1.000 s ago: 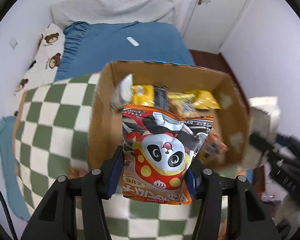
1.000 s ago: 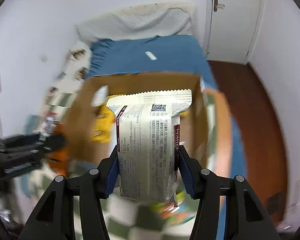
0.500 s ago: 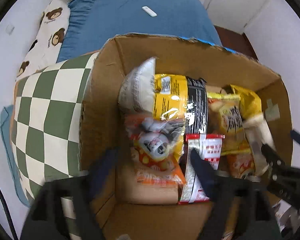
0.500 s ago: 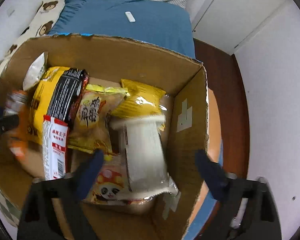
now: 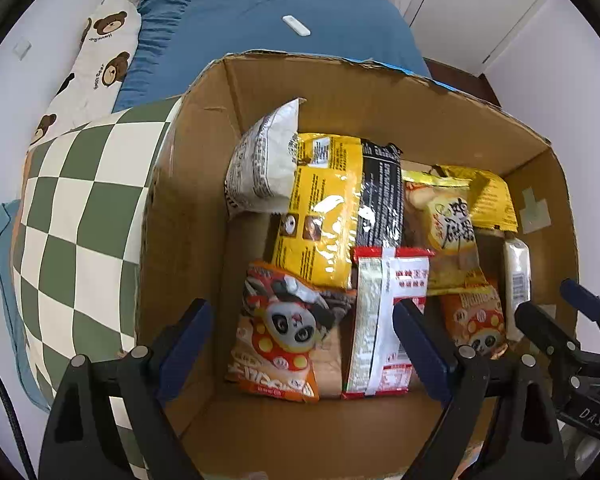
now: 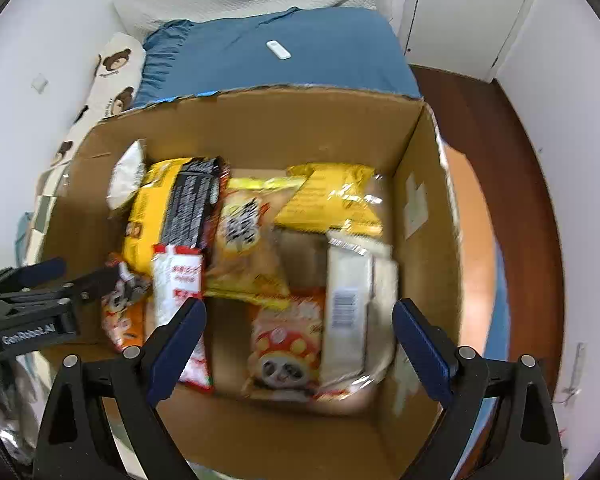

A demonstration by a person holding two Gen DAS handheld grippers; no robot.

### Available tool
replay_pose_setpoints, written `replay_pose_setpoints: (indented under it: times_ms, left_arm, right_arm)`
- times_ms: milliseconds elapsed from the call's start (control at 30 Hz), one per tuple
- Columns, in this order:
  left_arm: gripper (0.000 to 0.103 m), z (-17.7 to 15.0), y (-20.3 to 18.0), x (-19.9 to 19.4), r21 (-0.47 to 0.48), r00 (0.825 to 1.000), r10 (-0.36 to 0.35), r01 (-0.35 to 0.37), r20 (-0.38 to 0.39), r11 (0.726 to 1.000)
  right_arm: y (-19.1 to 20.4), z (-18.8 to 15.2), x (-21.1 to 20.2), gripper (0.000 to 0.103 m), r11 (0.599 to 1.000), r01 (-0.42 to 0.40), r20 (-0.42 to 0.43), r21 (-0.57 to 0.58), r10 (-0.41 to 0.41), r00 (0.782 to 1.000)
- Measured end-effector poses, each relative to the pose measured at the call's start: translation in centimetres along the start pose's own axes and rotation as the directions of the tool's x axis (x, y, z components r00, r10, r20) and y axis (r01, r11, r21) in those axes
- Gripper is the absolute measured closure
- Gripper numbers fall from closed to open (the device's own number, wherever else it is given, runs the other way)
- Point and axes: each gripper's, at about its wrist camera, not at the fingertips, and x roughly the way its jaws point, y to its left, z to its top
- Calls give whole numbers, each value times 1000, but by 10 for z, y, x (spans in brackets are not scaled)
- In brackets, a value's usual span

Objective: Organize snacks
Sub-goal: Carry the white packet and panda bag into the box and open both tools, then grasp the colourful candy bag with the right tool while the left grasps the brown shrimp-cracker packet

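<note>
A cardboard box (image 5: pixel 188 216) (image 6: pixel 424 184) holds several snack bags. The orange panda bag (image 5: pixel 284 332) lies at the box's near left, below my left gripper (image 5: pixel 300 340), which is open and empty above it. The pale white bag (image 6: pixel 352 300) lies at the box's near right beside a second panda bag (image 6: pixel 288 344), under my right gripper (image 6: pixel 298 344), open and empty. Yellow bags (image 5: pixel 328 208) (image 6: pixel 332 200), a white bag (image 5: pixel 264 164) and a red-and-white pack (image 5: pixel 384 320) (image 6: pixel 180 280) fill the rest. The right gripper shows in the left wrist view (image 5: pixel 556 324).
The box sits on a bed with a green-checked cover (image 5: pixel 80 216) and a blue sheet (image 5: pixel 268 40) (image 6: pixel 280 48). A bear-print pillow (image 5: pixel 96 64) lies at the left. A small white remote (image 5: pixel 296 31) (image 6: pixel 278 49) lies on the sheet. A white door (image 6: pixel 460 12) and wood floor (image 6: pixel 516 200) are at the right.
Both grippers moved over the box and opened. The left let go of the orange panda bag and the right let go of the pale bag; both bags now lie in the box.
</note>
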Motion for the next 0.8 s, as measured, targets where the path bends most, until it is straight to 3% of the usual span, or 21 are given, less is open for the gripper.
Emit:
replay_pose_setpoints:
  times_ms: [433, 800]
  left_arm:
    - [11, -34, -12, -47, 47, 992, 14, -20, 129, 999]
    - [11, -71, -14, -111, 67, 959, -2, -18, 283, 998]
  right_arm:
    - [9, -35, -28, 7, 999, -34, 57, 30, 32, 998]
    - [15, -71, -90, 7, 999, -43, 190, 9, 41, 981]
